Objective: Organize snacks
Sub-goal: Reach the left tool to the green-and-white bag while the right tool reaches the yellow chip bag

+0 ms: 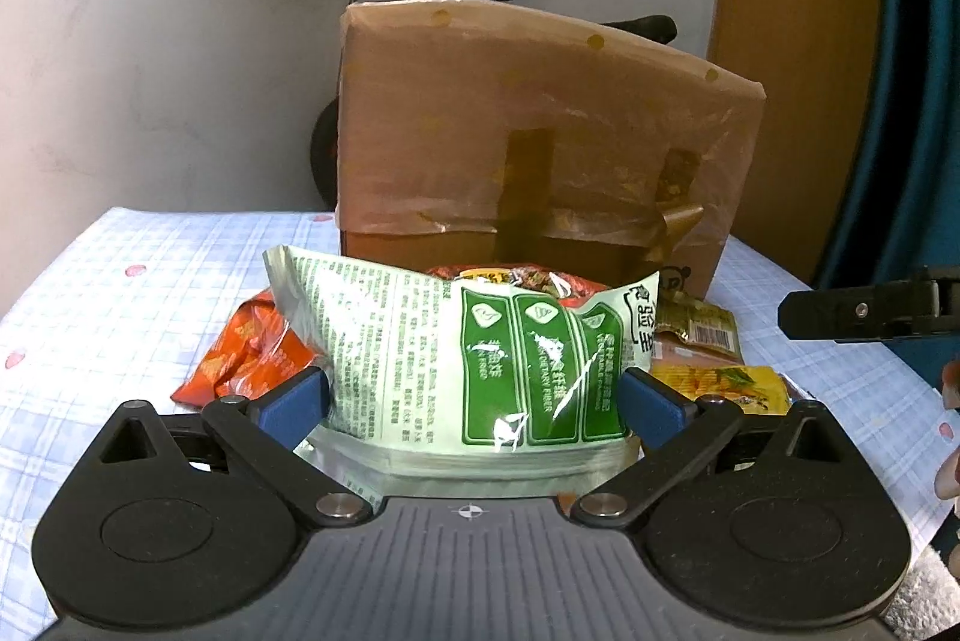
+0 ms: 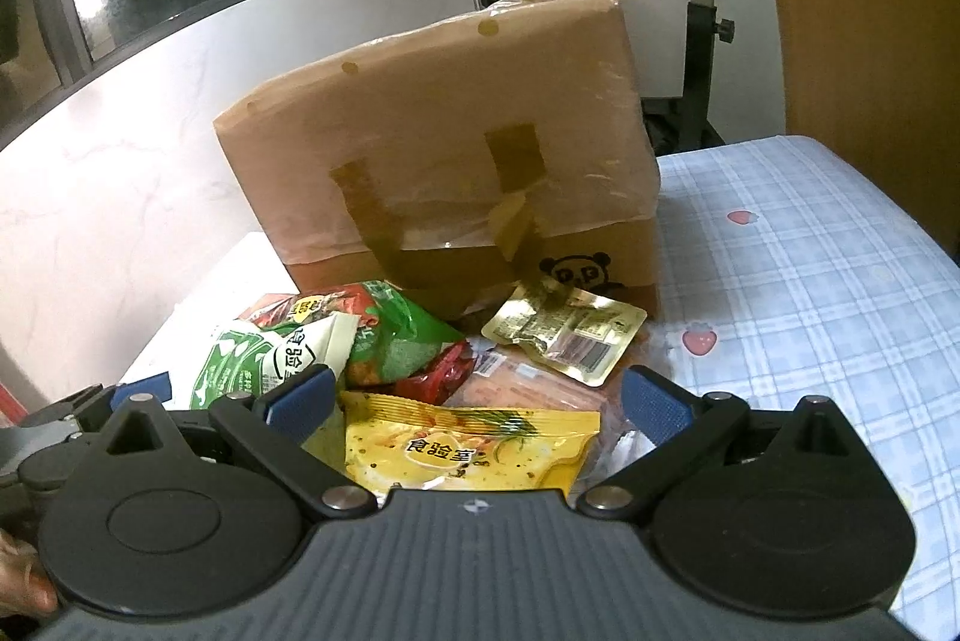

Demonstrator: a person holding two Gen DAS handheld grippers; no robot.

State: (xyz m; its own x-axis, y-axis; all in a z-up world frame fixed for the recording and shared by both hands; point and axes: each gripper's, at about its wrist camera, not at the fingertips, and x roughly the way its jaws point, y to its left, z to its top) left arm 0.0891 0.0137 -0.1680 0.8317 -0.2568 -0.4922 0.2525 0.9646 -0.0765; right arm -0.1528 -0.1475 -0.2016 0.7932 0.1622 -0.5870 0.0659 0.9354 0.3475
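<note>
My left gripper [image 1: 474, 404] is shut on a green and white snack bag [image 1: 468, 359], its blue pads pressing both sides of the upright bag. Behind the bag lie an orange packet [image 1: 246, 359] and a red packet [image 1: 510, 275]. The right gripper [image 2: 477, 398] is open just above a yellow snack bag [image 2: 474, 449] that lies flat on the cloth. A gold packet [image 2: 564, 335], a pinkish packet [image 2: 540, 383] and a red and green bag [image 2: 390, 335] lie further ahead. The green and white bag [image 2: 264, 359] shows at the left of that view.
A large taped cardboard box [image 1: 540, 113] stands behind the snack pile on the blue checked tablecloth [image 2: 780, 281]. An exercise bike [image 2: 702, 11] and a white wall are behind the table. A wooden panel [image 2: 840, 11] rises at the right. Bare cloth lies right of the pile.
</note>
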